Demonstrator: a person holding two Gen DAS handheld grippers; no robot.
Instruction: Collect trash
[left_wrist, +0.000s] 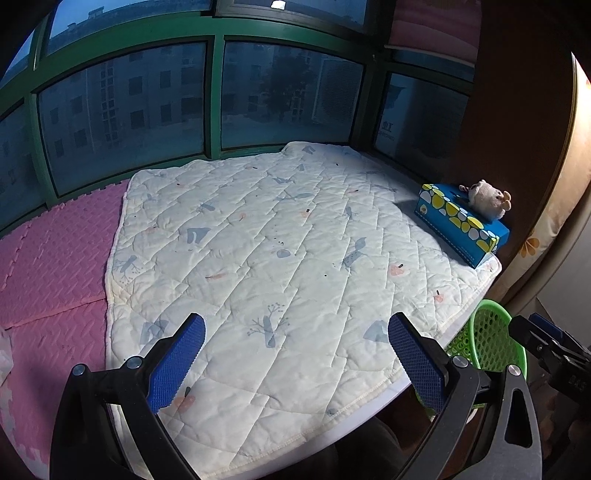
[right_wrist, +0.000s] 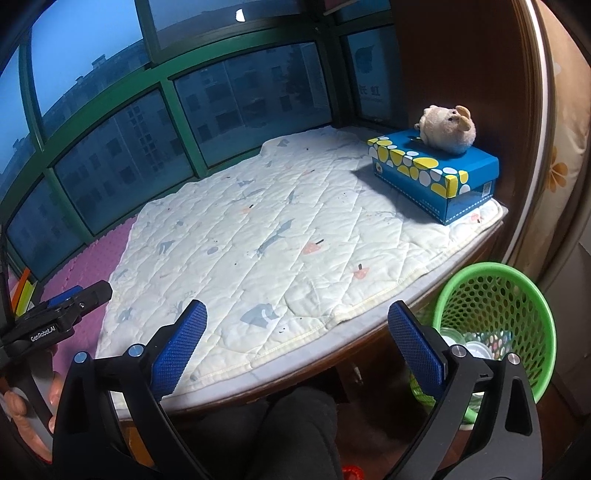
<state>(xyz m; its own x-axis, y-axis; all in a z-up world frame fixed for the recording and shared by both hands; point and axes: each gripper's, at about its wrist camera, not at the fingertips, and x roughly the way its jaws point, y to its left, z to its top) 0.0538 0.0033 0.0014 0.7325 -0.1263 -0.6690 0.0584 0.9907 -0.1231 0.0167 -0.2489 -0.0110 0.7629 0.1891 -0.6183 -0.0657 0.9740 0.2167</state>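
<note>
Both claws hang spread wide with nothing between their blue pads: the left claw (left_wrist: 295, 350) over the near part of a quilted white mat (left_wrist: 280, 266) printed with pale blue and pink motifs, the right claw (right_wrist: 297, 339) over the mat's near edge. The mat lies on a bay-window ledge, its left side lapping onto pink foam tiles (left_wrist: 51, 254), and green window frames (left_wrist: 212, 92) curve behind it with apartment blocks visible through the glass. At the mat's far right corner sits a blue tissue box (right_wrist: 436, 177) with yellow and white spots, and a small beige plush toy (right_wrist: 447, 129) rests on top of it. Below the ledge's right end stands a green mesh wastebasket (right_wrist: 517, 291); in the right wrist view it holds pale trash (right_wrist: 476, 345) at its bottom, including what looks like clear plastic, though the pieces are hard to tell apart. A hand (right_wrist: 22, 413) grips the left tool's handle at the lower left of that view, and dark-clothed legs (right_wrist: 295, 424) show beneath the ledge.
</note>
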